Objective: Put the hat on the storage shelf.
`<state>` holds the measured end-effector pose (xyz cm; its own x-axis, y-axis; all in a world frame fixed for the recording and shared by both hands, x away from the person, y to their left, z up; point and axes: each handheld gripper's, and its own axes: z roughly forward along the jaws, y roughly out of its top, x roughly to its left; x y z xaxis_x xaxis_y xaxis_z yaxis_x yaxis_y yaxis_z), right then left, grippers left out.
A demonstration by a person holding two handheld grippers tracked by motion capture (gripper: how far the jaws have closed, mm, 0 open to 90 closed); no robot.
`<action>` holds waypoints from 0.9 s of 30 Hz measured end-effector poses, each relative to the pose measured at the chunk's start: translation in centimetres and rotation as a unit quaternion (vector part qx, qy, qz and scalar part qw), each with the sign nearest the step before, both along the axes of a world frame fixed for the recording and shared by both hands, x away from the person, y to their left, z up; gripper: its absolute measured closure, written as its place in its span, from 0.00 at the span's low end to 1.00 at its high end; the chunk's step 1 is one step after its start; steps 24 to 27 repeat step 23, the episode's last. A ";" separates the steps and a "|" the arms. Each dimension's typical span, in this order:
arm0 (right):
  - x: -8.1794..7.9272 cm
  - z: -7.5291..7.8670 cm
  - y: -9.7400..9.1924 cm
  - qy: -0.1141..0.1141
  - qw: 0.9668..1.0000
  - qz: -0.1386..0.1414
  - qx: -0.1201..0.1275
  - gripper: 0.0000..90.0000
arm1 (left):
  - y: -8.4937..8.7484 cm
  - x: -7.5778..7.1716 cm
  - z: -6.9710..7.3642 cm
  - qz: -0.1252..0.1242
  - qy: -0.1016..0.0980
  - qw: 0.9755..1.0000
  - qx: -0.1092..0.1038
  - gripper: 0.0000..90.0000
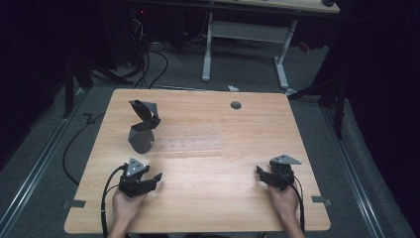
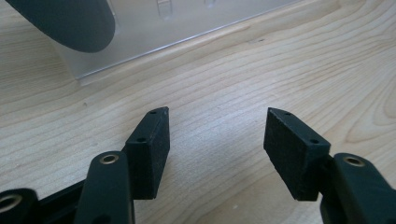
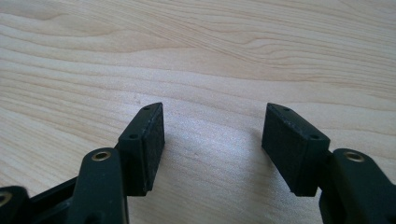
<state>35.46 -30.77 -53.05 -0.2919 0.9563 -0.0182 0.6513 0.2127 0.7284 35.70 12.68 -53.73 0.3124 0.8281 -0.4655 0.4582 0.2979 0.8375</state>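
A dark grey case-like object stands on the left half of the wooden table, with an angled flap raised at its top. Its rounded edge shows at the top left of the left gripper view. A clear flat plastic strip lies just right of it, and its near edge is ahead of my left jaws. My left gripper is open and empty, low over bare wood short of the strip. My right gripper is open and empty near the front right, over bare wood.
A round grey cable hole sits near the table's far edge. Beyond the table stand a white desk frame and loose cables on the floor. Metal rails run along the floor on both sides.
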 end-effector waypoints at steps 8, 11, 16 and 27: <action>0.0 0.0 0.0 0.000 1.000 0.000 0.000 0.44 | -0.2 0.6 -0.8 0.006 0.002 1.000 0.026 0.46; 0.0 0.0 0.0 0.000 1.000 0.000 0.000 0.44 | -0.4 0.8 -0.9 0.006 0.001 0.999 0.041 0.45; 0.0 0.0 0.0 0.000 1.000 -0.001 0.000 0.44 | -0.4 1.1 -0.9 0.014 0.005 0.999 0.043 0.40; 0.0 0.0 0.0 0.000 1.000 0.001 0.000 0.43 | -0.4 1.1 -0.9 0.016 0.007 0.999 0.043 0.38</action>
